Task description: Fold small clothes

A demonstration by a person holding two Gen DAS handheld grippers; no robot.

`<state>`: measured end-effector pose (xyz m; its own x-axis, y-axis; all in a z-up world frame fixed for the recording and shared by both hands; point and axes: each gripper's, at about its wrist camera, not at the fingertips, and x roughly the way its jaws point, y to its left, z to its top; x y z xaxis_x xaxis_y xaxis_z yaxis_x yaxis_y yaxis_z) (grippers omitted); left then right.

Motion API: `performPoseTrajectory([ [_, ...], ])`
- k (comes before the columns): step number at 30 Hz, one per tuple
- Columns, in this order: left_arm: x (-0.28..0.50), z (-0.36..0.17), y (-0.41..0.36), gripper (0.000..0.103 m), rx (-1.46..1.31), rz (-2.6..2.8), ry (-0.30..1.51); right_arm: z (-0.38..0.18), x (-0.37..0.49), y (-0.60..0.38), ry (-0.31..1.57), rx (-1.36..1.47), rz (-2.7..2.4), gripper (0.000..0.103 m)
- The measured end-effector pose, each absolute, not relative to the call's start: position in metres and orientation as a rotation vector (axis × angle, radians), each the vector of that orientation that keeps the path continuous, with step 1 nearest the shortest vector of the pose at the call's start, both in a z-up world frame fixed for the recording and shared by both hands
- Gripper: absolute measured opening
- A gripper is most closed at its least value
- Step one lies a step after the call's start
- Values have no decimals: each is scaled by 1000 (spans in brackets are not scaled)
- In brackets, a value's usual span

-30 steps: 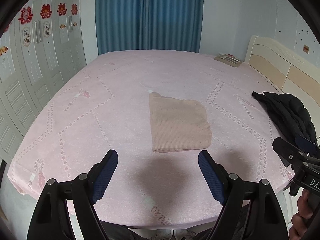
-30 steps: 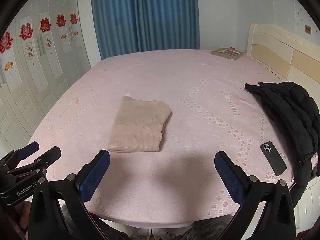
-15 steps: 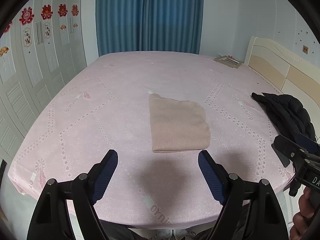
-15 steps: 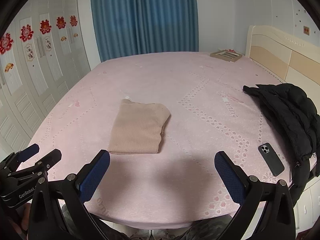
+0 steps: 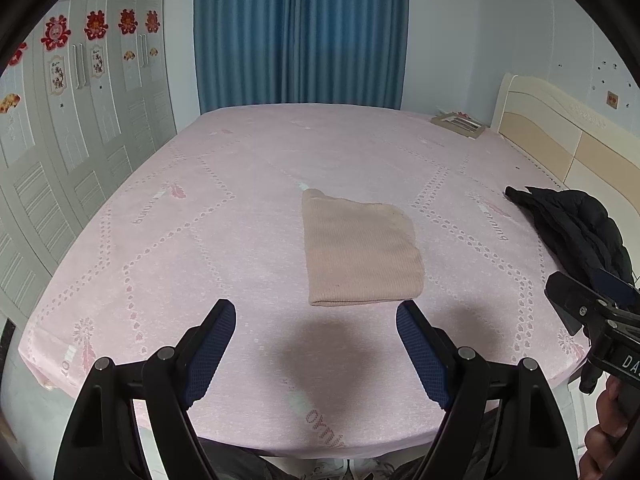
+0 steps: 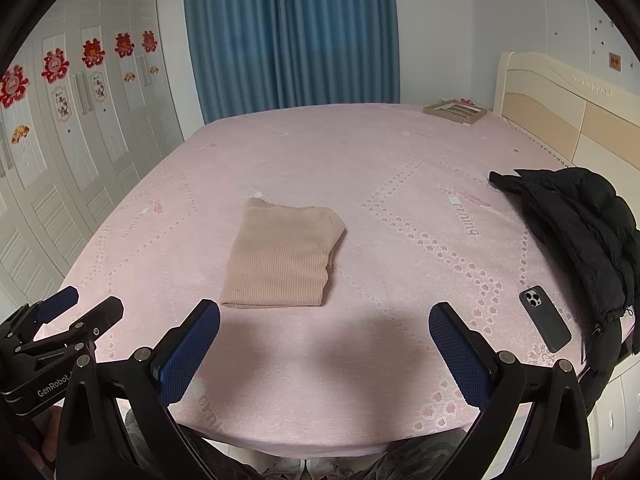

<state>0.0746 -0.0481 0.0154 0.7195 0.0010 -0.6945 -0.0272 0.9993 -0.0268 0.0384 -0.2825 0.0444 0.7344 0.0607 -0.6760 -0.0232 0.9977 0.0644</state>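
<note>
A beige ribbed garment (image 5: 358,250) lies folded into a flat rectangle on the pink bed (image 5: 240,208); it also shows in the right wrist view (image 6: 282,254). My left gripper (image 5: 316,320) is open and empty, held above the bed's near edge, short of the garment. My right gripper (image 6: 324,320) is open wide and empty, also held back at the near edge. Each gripper shows at the side of the other's view: the right one (image 5: 588,312) and the left one (image 6: 68,316).
A black jacket (image 6: 576,224) lies at the bed's right edge beside a dark phone (image 6: 544,318). A flat box (image 6: 456,111) sits at the far right corner. Headboard (image 6: 560,120) on the right, wardrobe doors (image 6: 72,128) on the left, blue curtain behind.
Both grippers have drawn back and up a little from the bed; the folded garment has not moved. Both stay open.
</note>
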Motion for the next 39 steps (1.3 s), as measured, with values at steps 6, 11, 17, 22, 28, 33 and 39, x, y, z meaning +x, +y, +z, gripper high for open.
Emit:
performPoseTrajectory([
  [6,75,16,-47,81,-39,19,769,45,39,-282,747,54,46,102],
  [11,74,17,-48,81,-38,21,767,45,39,-279,748,49,49,102],
  [17,74,18,-49,81,-35,20,765,44,38,-279,749,46,47,102],
  [22,74,19,-50,81,-31,19,763,44,38,-281,752,46,45,102],
  [28,74,20,-50,81,-36,18,761,43,39,-282,754,38,45,102],
  [33,76,19,-49,81,-36,20,766,41,39,-283,758,27,42,102],
  [39,80,21,-50,81,-36,20,767,39,39,-284,760,27,43,102],
])
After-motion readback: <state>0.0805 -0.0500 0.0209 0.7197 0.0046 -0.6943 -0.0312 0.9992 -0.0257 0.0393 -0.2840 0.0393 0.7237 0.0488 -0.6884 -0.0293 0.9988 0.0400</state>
